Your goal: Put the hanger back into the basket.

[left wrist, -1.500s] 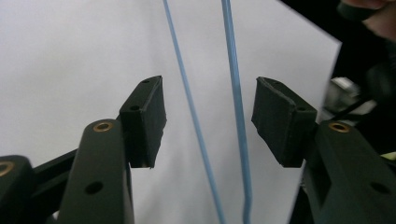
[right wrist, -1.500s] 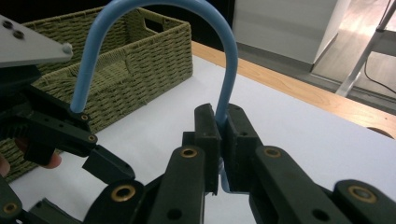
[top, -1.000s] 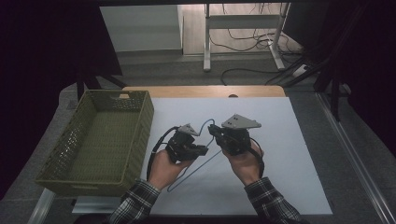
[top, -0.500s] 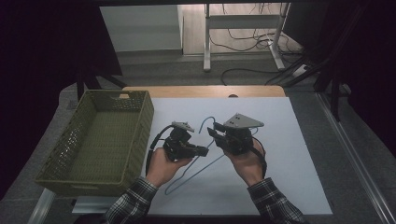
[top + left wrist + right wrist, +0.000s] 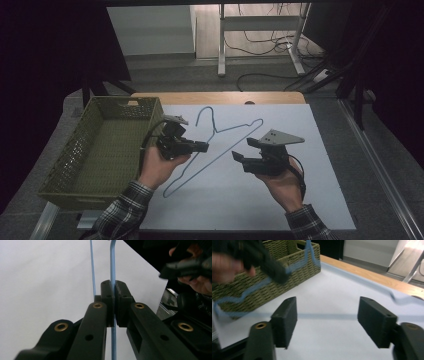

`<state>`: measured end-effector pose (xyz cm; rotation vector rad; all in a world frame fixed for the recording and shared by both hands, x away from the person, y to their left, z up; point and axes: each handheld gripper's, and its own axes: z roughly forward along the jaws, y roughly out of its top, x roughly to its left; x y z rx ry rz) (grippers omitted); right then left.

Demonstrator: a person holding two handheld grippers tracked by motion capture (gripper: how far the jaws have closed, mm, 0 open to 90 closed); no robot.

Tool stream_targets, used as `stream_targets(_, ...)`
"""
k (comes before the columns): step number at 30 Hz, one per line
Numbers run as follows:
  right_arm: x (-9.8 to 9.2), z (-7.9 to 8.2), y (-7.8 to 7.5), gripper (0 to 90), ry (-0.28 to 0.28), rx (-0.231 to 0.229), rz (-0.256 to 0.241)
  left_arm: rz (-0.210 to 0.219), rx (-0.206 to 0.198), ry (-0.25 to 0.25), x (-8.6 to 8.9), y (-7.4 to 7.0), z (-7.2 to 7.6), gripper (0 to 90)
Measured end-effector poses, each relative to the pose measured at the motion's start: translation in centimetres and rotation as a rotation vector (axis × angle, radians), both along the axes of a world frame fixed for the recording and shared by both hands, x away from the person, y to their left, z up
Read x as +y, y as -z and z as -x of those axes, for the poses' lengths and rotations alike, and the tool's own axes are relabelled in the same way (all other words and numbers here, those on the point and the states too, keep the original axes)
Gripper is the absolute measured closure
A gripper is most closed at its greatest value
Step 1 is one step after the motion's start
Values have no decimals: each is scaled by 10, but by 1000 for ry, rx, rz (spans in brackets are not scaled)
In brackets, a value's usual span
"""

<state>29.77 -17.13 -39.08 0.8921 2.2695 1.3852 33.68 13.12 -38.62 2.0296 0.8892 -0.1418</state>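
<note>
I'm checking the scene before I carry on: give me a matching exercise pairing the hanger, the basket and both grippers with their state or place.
Things:
1. left gripper
2. right gripper
3. blue wire hanger
4. green basket

States or places:
A. at the left of the table, nothing in it
B. jaws apart, holding nothing
C. clamped in one gripper's jaws
D. jaws shut on a wire

Pairs: 1-D, 2-B, 3-C, 4-A

A green woven basket [image 5: 102, 150] sits left on the white table [image 5: 310, 165].

The basket [image 5: 95, 150] sits at the table's [image 5: 320, 200] left; the hanger [image 5: 220, 145] lies right of it.
</note>
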Motion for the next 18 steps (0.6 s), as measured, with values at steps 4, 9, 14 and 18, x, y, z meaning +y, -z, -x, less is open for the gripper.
stream_targets(4,-11,5,4,198,1,4,7,-6,-23,-25,20,-16,-2,874)
stream_targets(9,-23,9,10,112,12,34,28,-17,-43,-66,46,-30,-4,874)
stream_targets(14,-38,14,21,73,26,82,35,-23,-66,-108,78,-46,-4,874)
stream_targets(18,-50,18,28,45,50,112,35,-37,-91,-145,105,-58,-1,874)
